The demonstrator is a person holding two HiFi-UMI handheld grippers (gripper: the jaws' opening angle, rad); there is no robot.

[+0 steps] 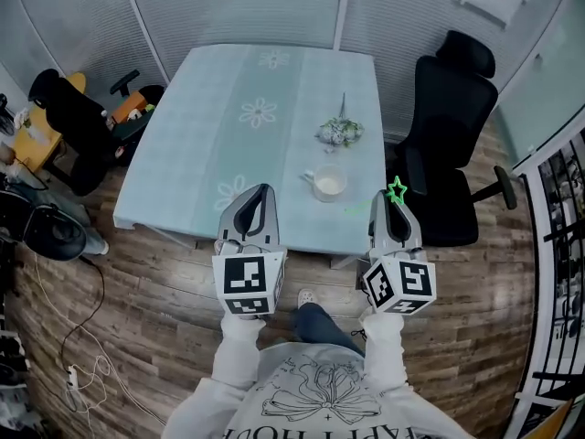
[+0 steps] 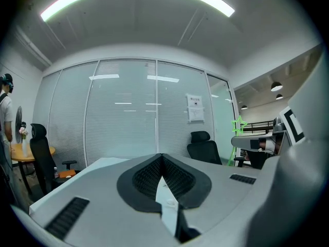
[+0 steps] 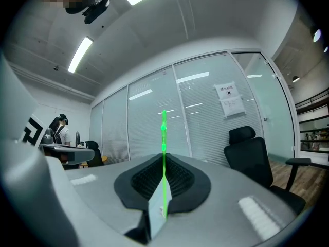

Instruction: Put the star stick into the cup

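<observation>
My right gripper (image 1: 388,198) is shut on a thin green star stick (image 1: 396,191); its star tip stands above the jaws near the table's front right corner. In the right gripper view the stick (image 3: 164,158) rises upright from between the closed jaws of the right gripper (image 3: 163,161). The white cup (image 1: 329,184) stands on the table, left of and beyond that gripper. My left gripper (image 1: 259,193) is shut with nothing in it, over the table's front edge. In the left gripper view the left gripper (image 2: 162,158) shows closed jaws, and the star stick (image 2: 238,129) is seen off to the right.
The pale blue table (image 1: 228,126) carries a small bunch of flowers (image 1: 340,132) behind the cup. A black office chair (image 1: 450,126) stands right of the table, another chair (image 1: 73,122) at the left. Glass walls close the room. A person (image 2: 5,117) stands far left.
</observation>
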